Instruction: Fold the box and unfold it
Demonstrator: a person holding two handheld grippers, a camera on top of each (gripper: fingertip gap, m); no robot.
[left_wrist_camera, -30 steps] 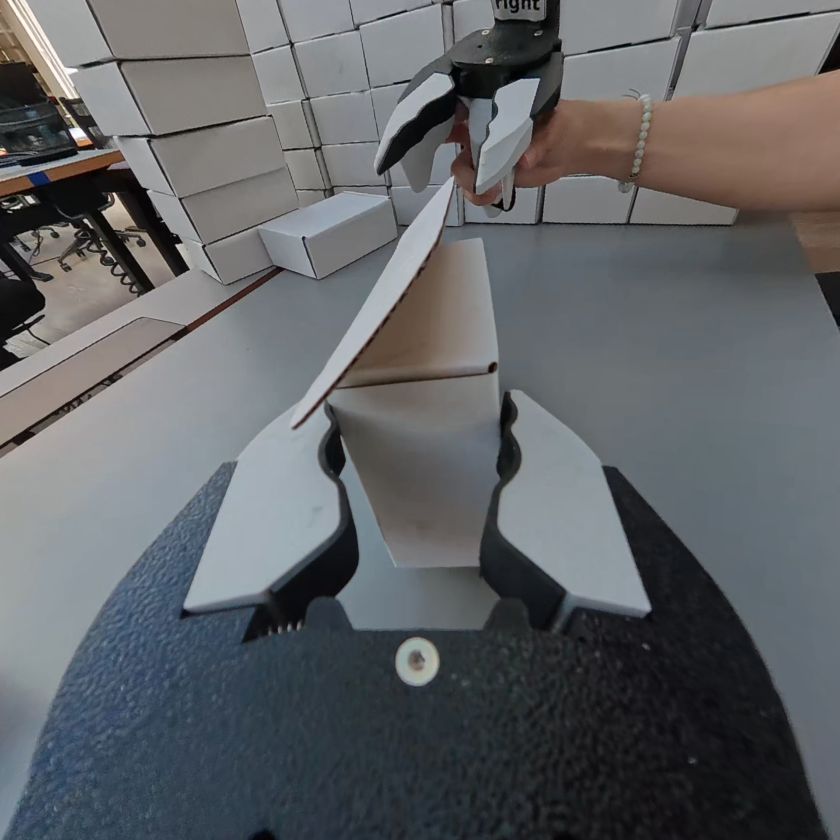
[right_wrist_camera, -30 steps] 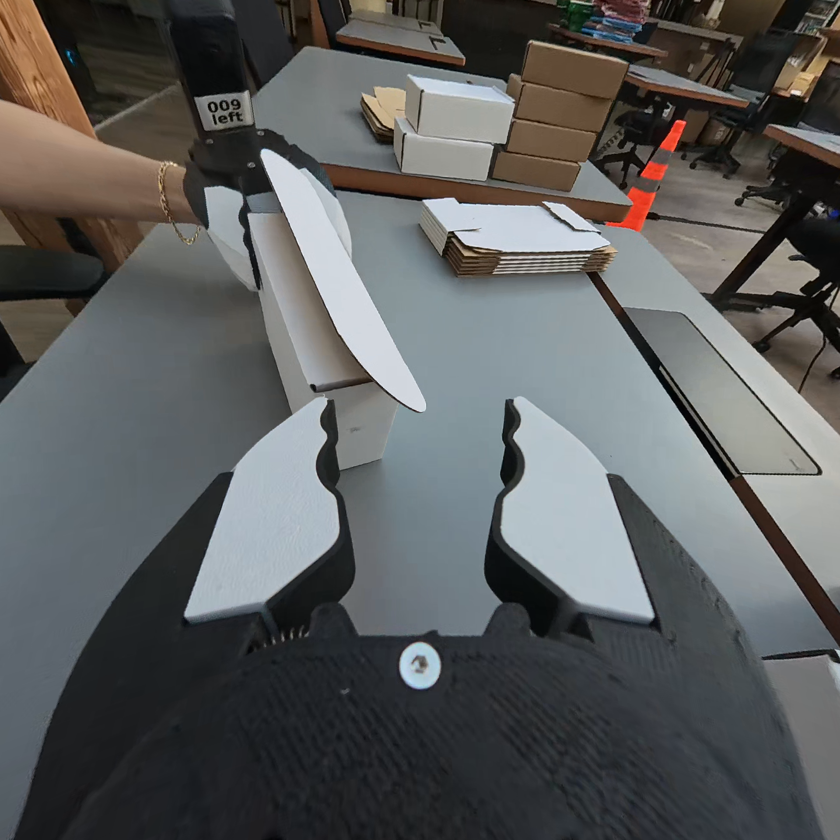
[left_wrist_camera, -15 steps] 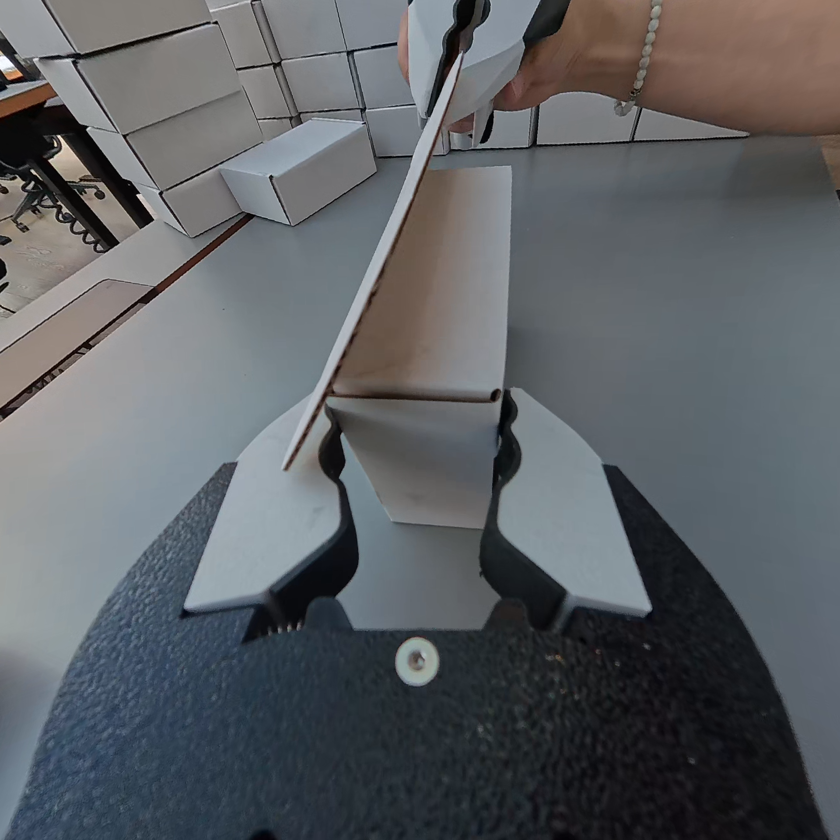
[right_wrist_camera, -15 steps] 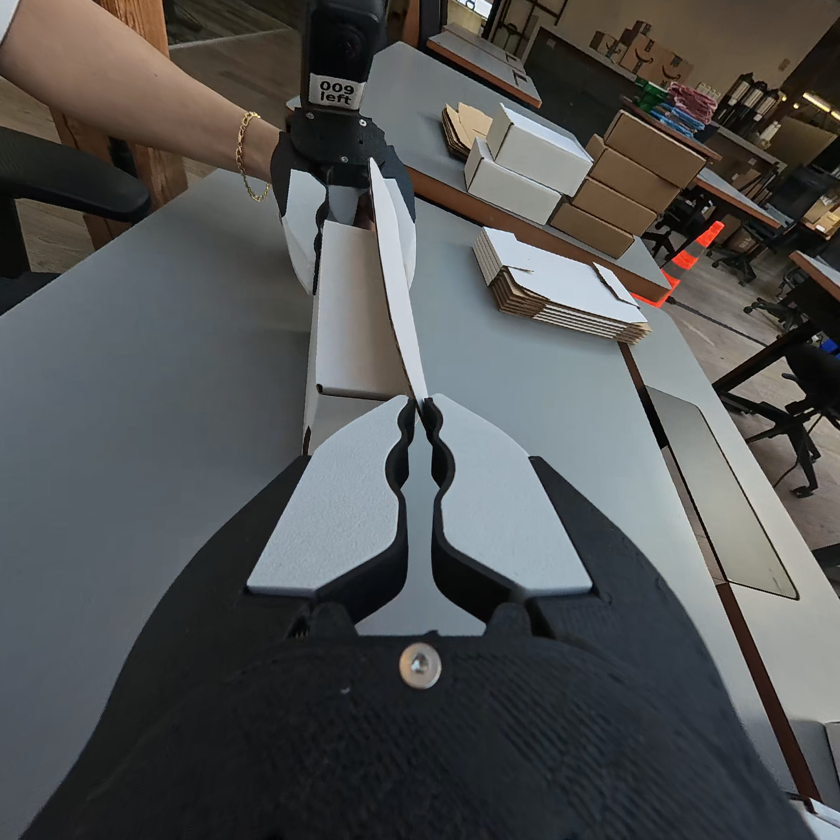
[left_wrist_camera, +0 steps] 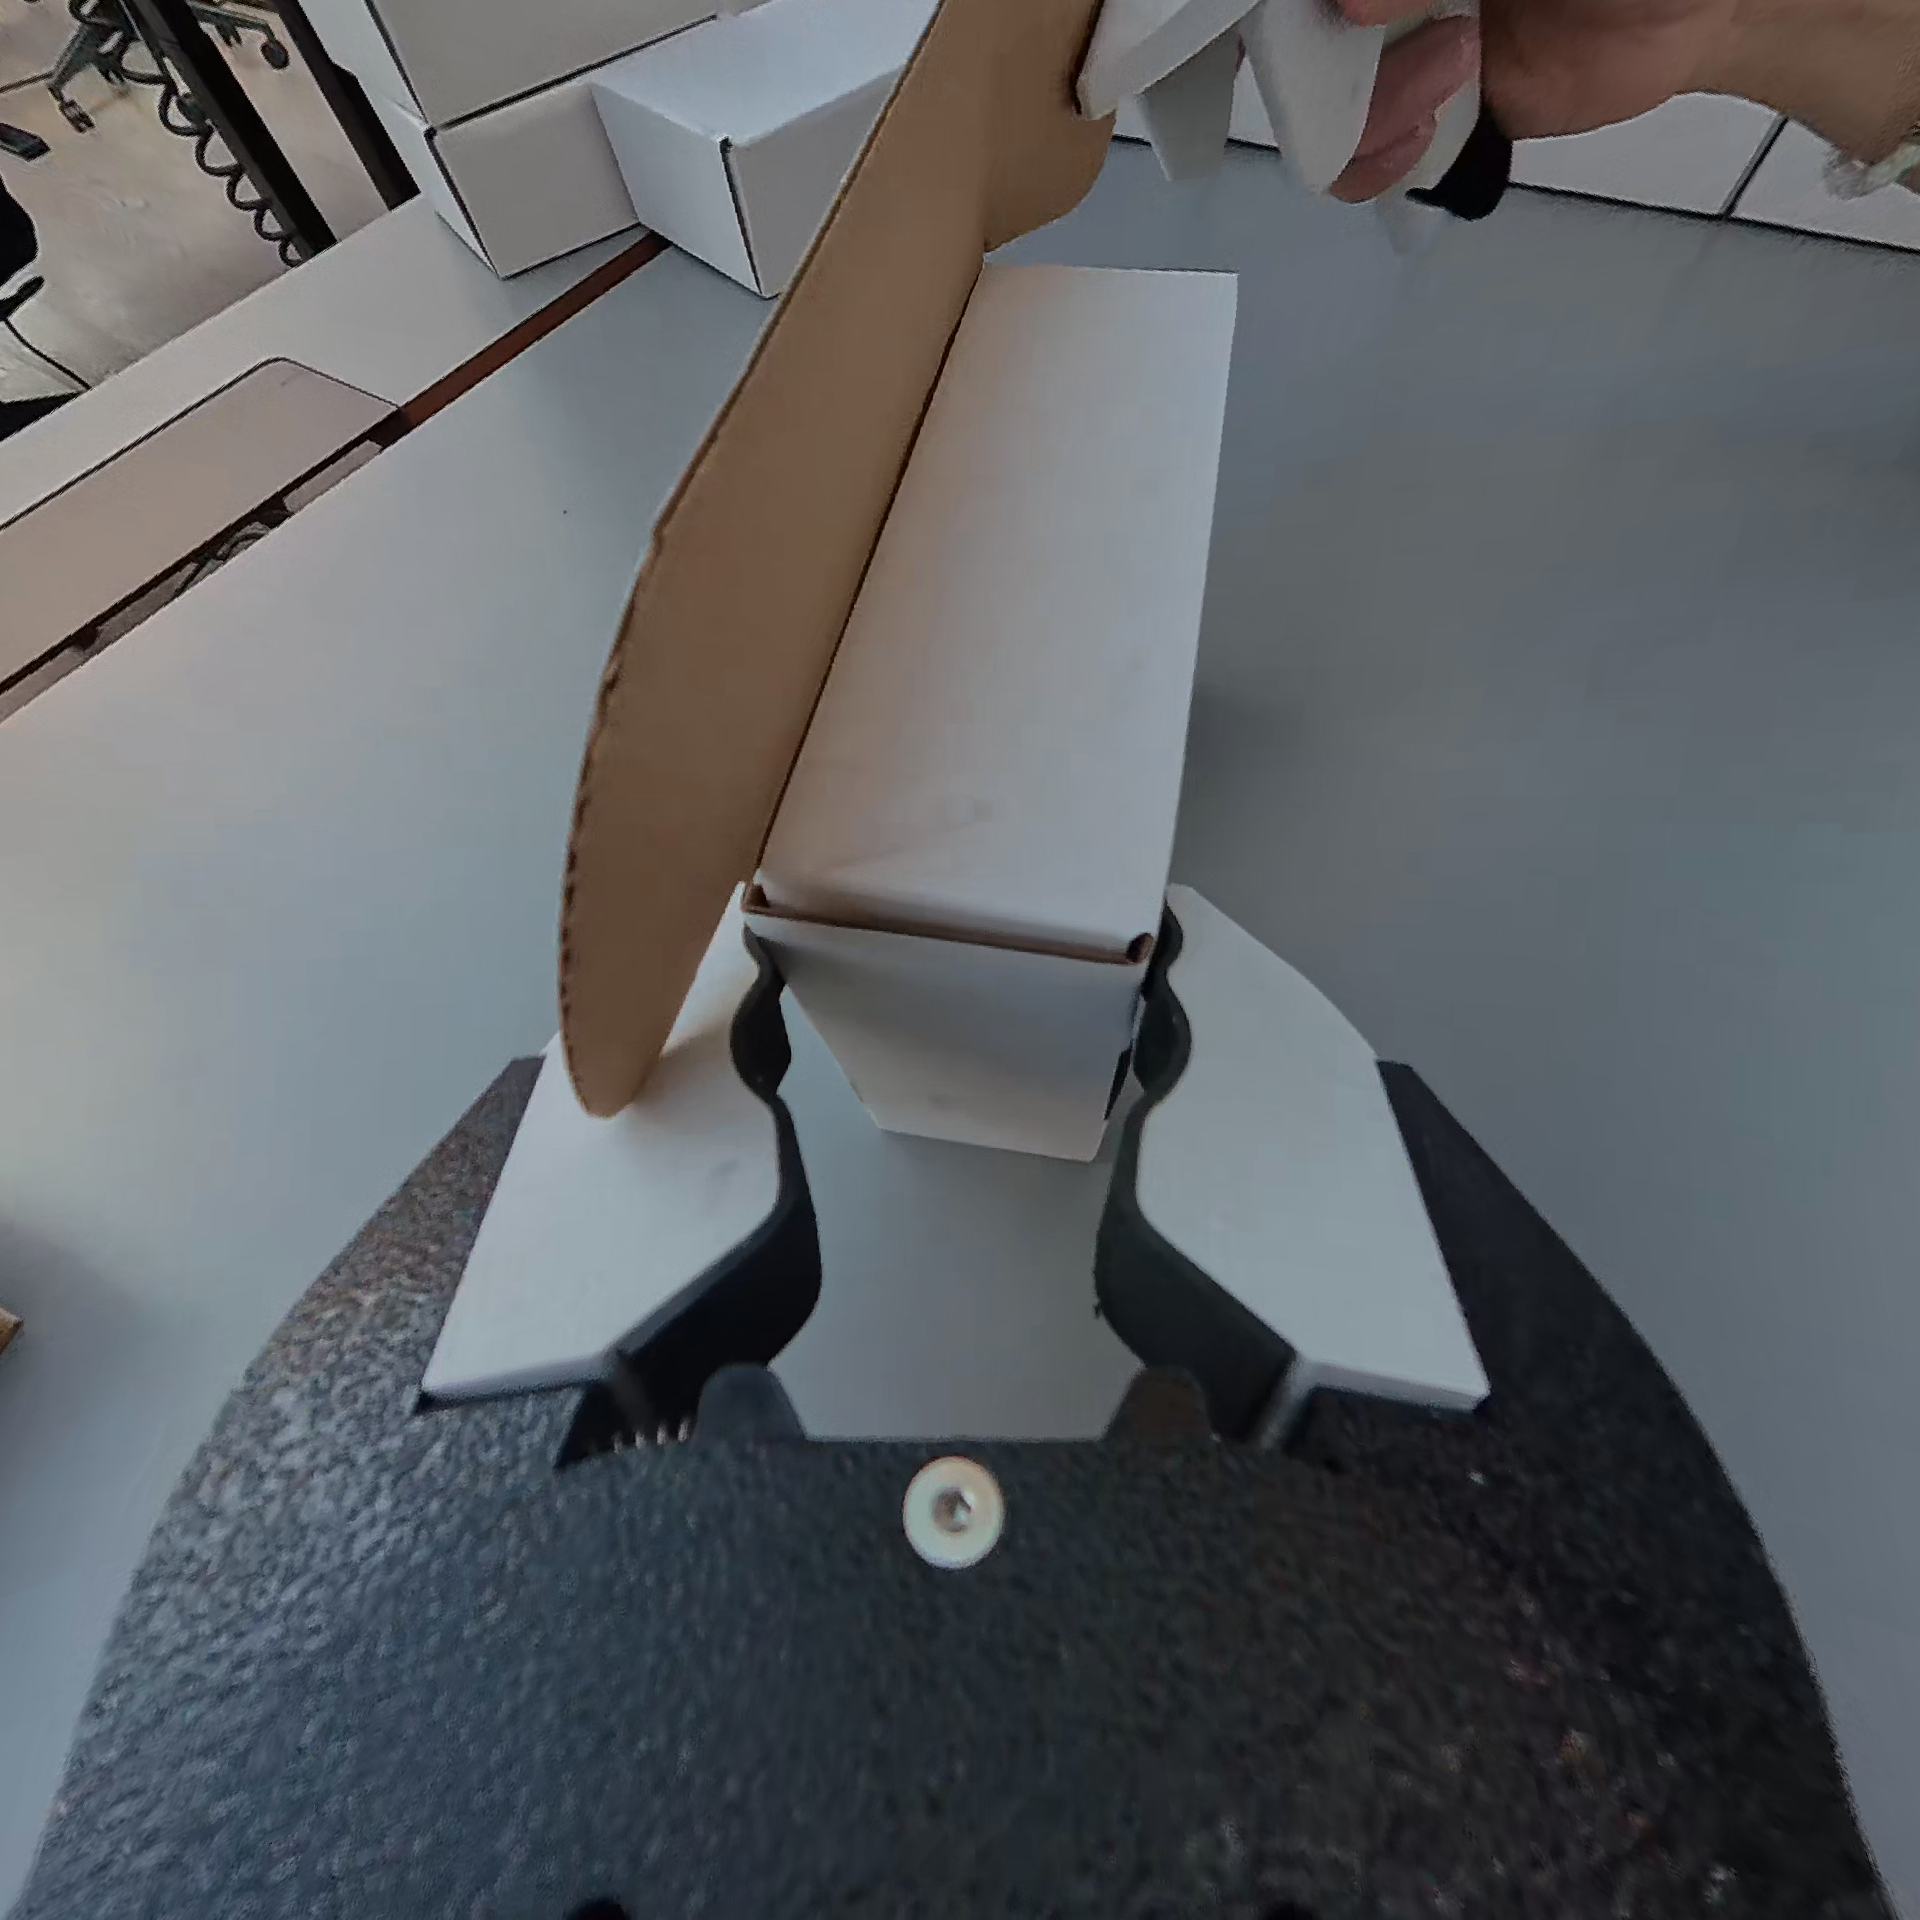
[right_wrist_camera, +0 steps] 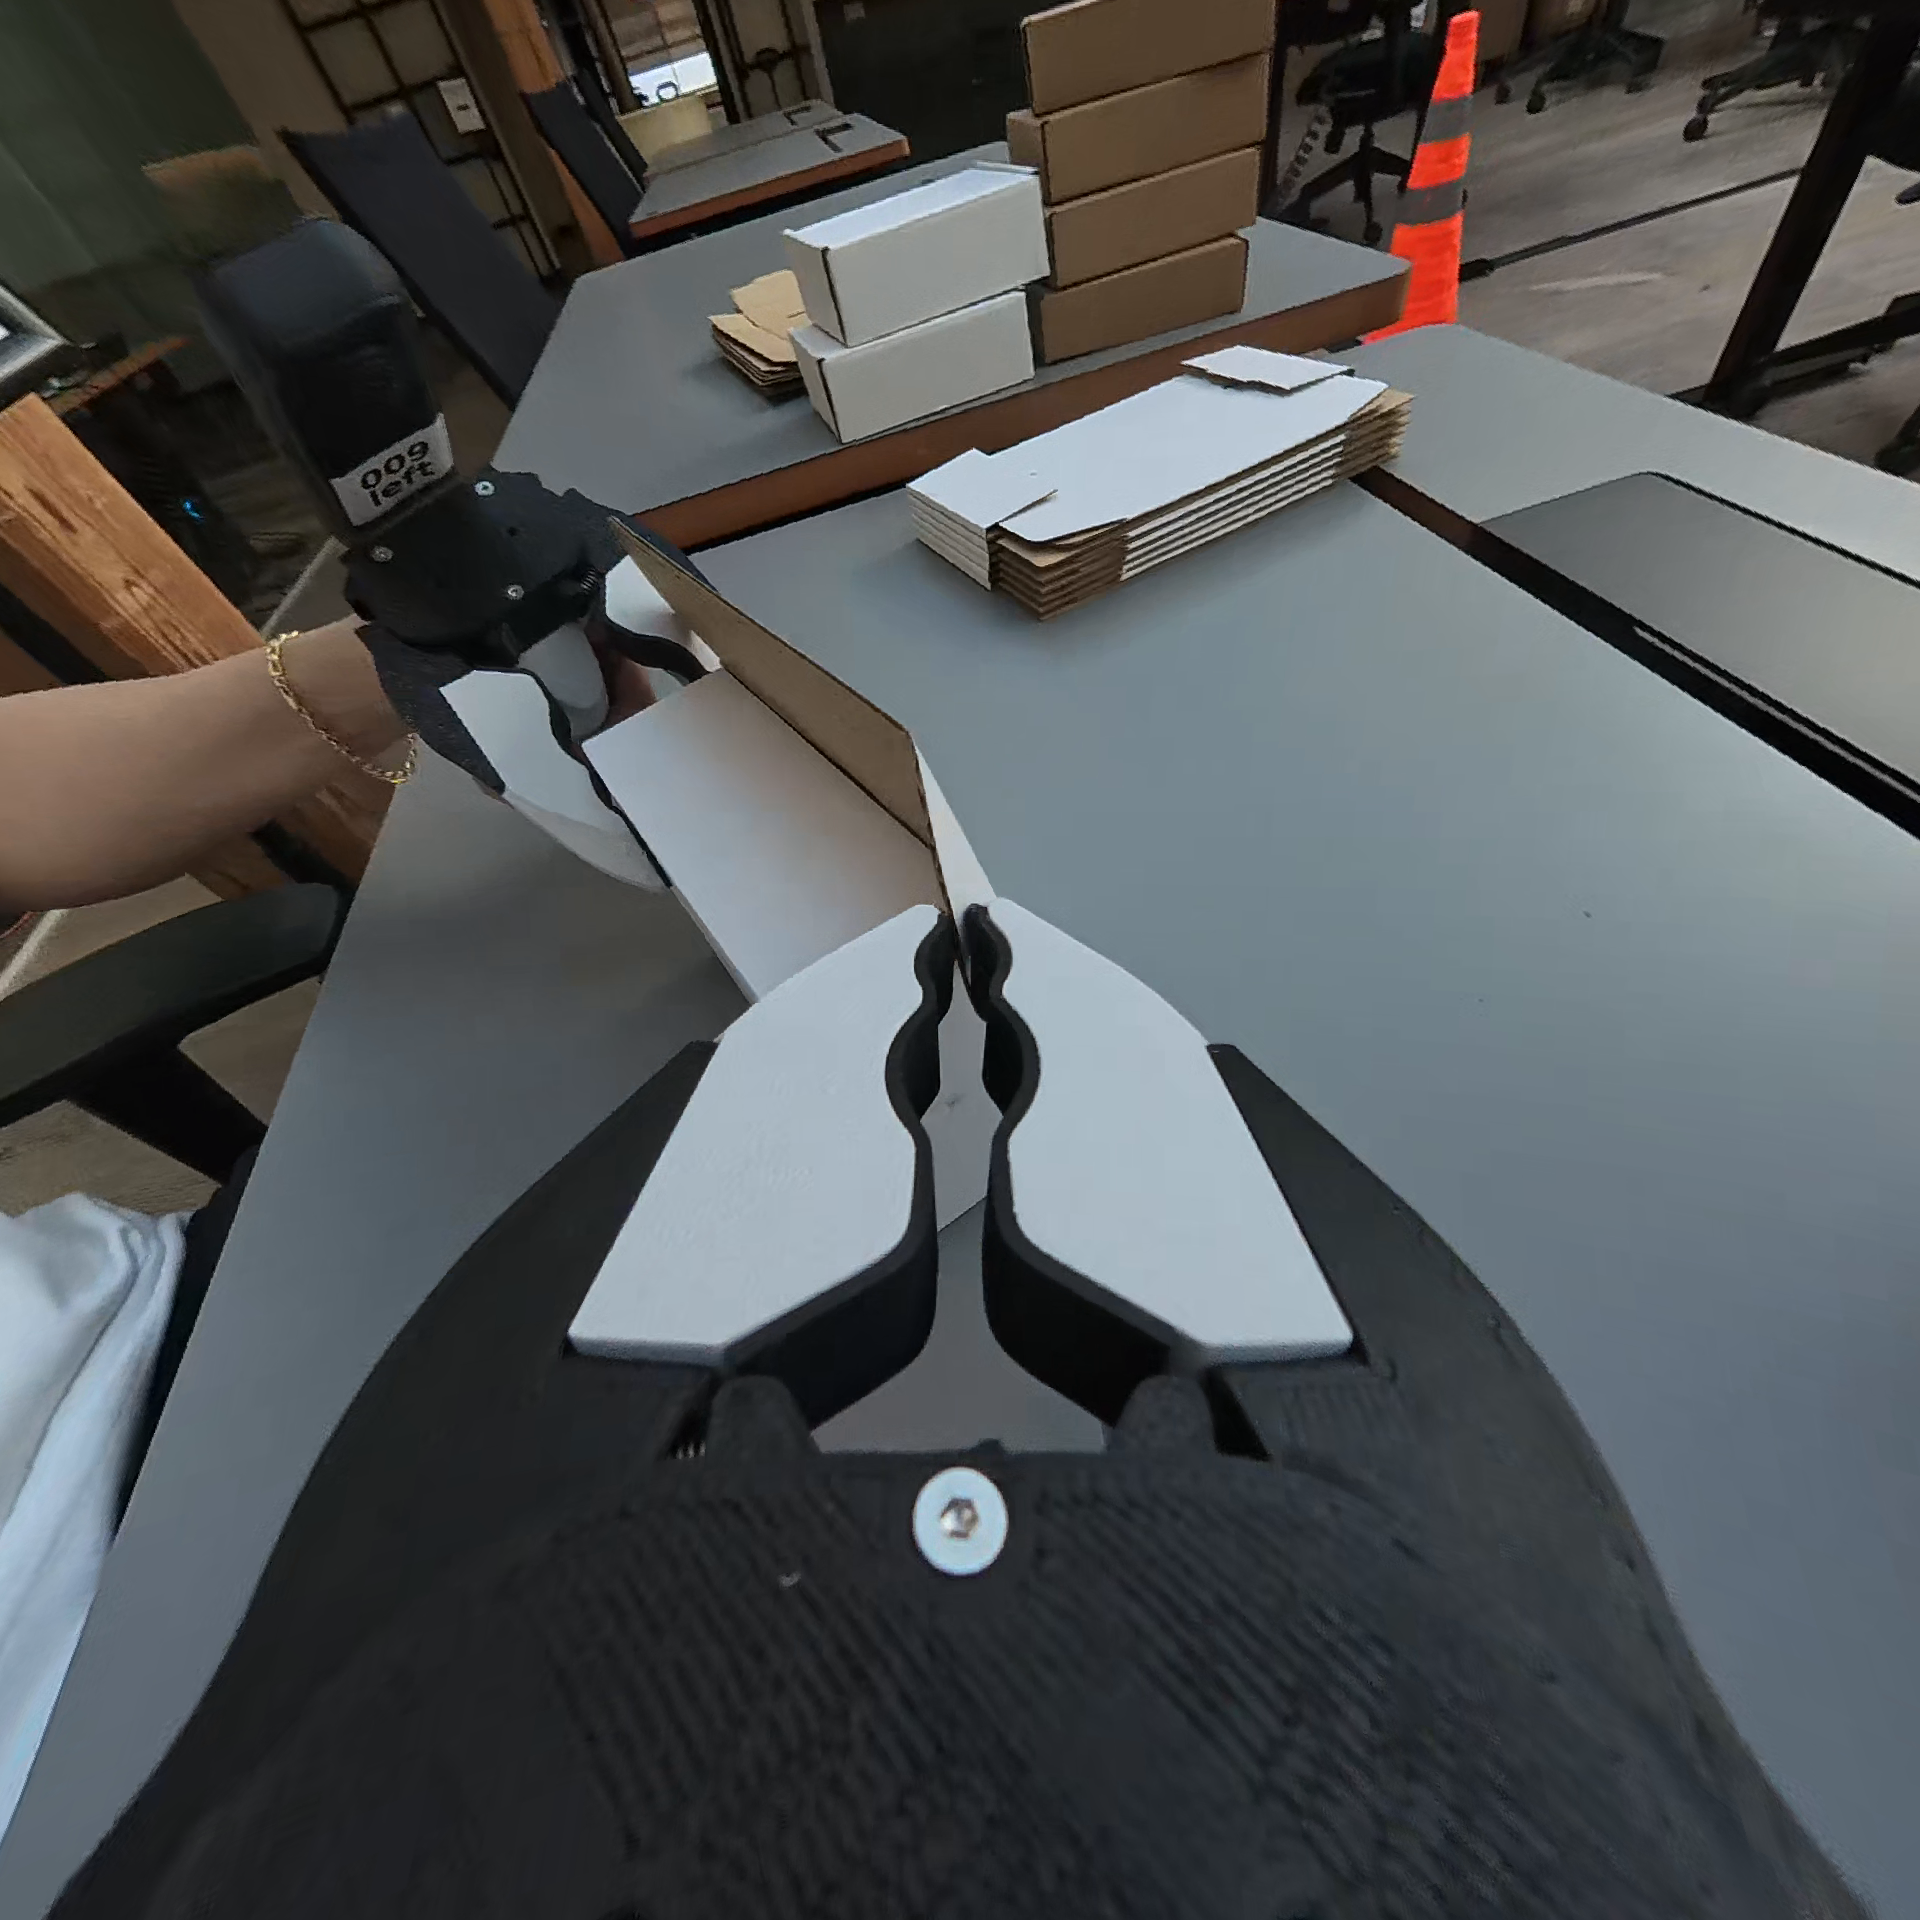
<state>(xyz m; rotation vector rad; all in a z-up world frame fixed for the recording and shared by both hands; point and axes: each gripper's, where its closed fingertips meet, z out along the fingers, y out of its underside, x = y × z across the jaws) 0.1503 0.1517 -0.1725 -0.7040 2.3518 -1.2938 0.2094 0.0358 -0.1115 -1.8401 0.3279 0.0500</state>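
A long white cardboard box (left_wrist_camera: 1018,623) lies on the grey table (left_wrist_camera: 1558,727). My left gripper (left_wrist_camera: 956,987) is shut on its near end, one finger on each side wall. The box's long lid flap (left_wrist_camera: 769,520) stands up along the left edge and leans outward, brown inner face showing. My right gripper (right_wrist_camera: 961,920) is shut on the far end of that flap (right_wrist_camera: 790,686). In the right wrist view, the box (right_wrist_camera: 769,831) runs away toward the left gripper (right_wrist_camera: 551,727). In the left wrist view, the right gripper (left_wrist_camera: 1195,62) is at the top, partly cut off.
Folded white boxes (left_wrist_camera: 727,156) are stacked at the table's far end. A pile of flat box blanks (right_wrist_camera: 1164,488) lies on the table to the right. White and brown boxes (right_wrist_camera: 1039,208) stand on the neighbouring table, with an orange cone (right_wrist_camera: 1439,177) behind.
My right gripper closed on the flap's end and swung it outward, so the flap's brown inner face now shows. My left gripper kept its hold on the box end.
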